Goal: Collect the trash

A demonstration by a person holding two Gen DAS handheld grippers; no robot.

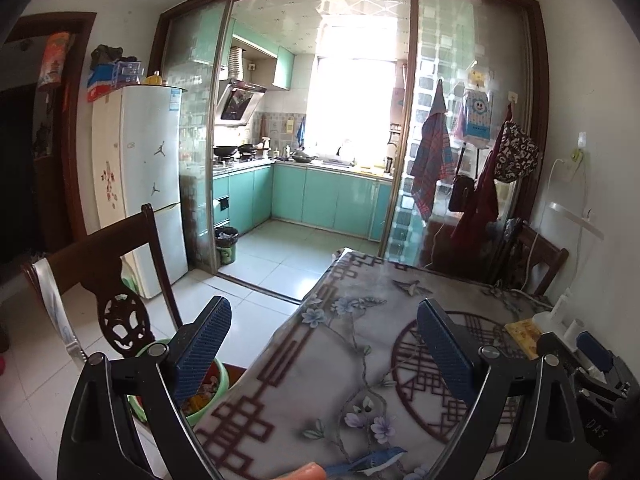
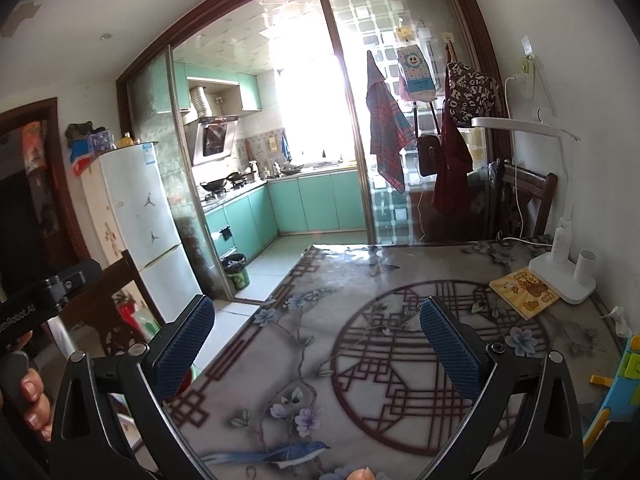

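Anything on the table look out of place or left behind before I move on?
One thing: a crumpled white scrap lies at the table's right edge, near the lamp base. It looks like leftover trash, though it is too small to tell. The yellow booklet lies flat. Nothing is spilled.

Table [image 2: 280, 360] with floral-patterned cover, yellow booklet [image 2: 524, 286] beside white lamp base [image 2: 564, 280] at far right; crumpled tissue [image 2: 618, 318] near wall

The flower-patterned glass-covered worktop [image 2: 360, 340] lies bare through the frame's centre; at right stand a white desk lamp [image 2: 560, 276], yellow booklet [image 2: 524, 290]; a dark carved wooden chair [image 1: 116, 280] crowds its left edge.
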